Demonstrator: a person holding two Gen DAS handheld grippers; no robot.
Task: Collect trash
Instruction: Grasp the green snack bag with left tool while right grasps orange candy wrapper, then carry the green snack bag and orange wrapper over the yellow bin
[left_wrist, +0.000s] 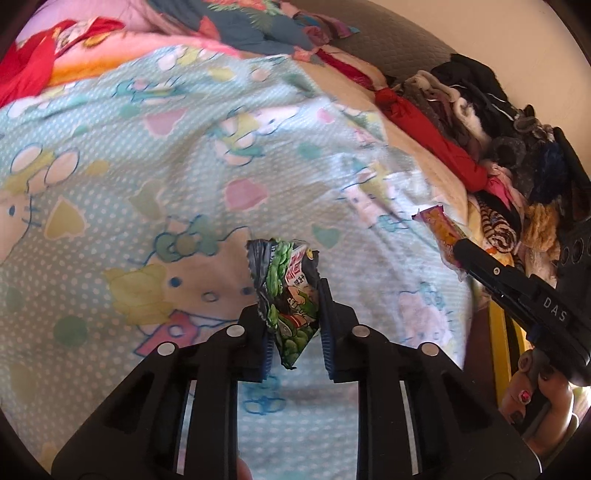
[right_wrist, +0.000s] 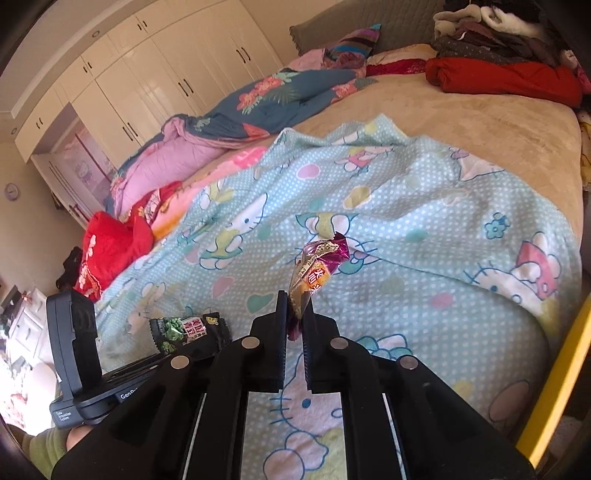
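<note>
My left gripper (left_wrist: 291, 295) is shut on a green and black snack wrapper (left_wrist: 290, 291) and holds it above a light blue cartoon-print blanket (left_wrist: 184, 166). The same wrapper (right_wrist: 188, 330) and the left gripper's body show at the lower left of the right wrist view. My right gripper (right_wrist: 298, 306) is shut on a purple and orange snack wrapper (right_wrist: 317, 267), also above the blanket (right_wrist: 424, 206). That wrapper (left_wrist: 441, 229) and the right gripper's fingers (left_wrist: 480, 262) show at the right of the left wrist view.
The bed has a tan sheet (right_wrist: 480, 122), a floral quilt (right_wrist: 266, 99), red clothing (right_wrist: 107, 251) and a pile of folded clothes (left_wrist: 498, 147) along one side. White wardrobes (right_wrist: 147, 74) stand behind. A yellow bar (right_wrist: 554, 380) runs along the bed edge.
</note>
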